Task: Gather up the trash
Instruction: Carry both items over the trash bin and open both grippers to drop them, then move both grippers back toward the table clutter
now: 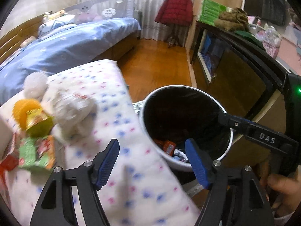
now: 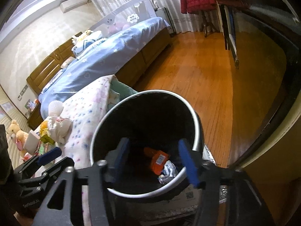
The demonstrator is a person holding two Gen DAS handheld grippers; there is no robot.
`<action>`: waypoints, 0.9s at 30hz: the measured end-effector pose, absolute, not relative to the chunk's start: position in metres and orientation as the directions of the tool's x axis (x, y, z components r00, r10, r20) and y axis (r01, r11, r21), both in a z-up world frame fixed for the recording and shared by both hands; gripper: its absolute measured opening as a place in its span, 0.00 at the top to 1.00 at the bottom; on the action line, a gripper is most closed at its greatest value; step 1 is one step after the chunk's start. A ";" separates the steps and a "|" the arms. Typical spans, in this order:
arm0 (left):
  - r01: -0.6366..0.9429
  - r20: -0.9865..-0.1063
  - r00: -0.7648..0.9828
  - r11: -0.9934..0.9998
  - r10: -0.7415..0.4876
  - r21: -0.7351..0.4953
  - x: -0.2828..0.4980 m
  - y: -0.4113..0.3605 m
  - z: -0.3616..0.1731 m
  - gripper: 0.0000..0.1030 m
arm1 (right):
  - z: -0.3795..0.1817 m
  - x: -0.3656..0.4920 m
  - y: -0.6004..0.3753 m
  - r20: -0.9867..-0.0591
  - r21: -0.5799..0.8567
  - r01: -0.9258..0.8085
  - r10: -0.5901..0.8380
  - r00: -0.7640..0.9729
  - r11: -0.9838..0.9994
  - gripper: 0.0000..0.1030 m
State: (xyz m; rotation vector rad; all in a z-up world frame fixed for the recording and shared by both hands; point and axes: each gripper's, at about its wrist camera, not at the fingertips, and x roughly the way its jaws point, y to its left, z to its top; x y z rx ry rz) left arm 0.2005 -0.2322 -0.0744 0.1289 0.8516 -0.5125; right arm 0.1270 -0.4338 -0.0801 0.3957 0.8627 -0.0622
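— Where is the trash?

— Some lies in the bin point(image 2: 105, 131): an orange packet point(image 2: 159, 160) and a crumpled wrapper point(image 2: 168, 171) at the bottom. More sits on the dotted blanket point(image 1: 112, 98), a green packet point(image 1: 35, 152) beside a white fluffy toy point(image 1: 67, 101).

— And the claws?

— The right claw point(image 2: 154, 160) hangs over the bin, wide open, nothing in it. The left claw point(image 1: 152, 162) is open too, empty, by the bin's edge.

White-rimmed black-lined bin point(image 2: 197, 124) upright beside quilt, orange packet point(image 2: 159, 161) and crumpled wrapper point(image 2: 168, 171) at its bottom
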 end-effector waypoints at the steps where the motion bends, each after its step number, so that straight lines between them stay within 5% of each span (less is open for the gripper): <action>1: 0.470 -0.744 0.552 0.877 -0.377 -0.095 0.197 -0.226 -0.074 0.30 | -0.078 0.125 -0.430 -0.745 0.317 0.203 0.111 0.658 0.926 0.39; 27: 0.164 -0.693 0.695 0.981 -0.190 -0.104 0.092 -0.043 -0.058 0.29 | -0.080 0.123 -0.274 -0.732 0.342 -0.078 0.318 0.603 0.936 0.33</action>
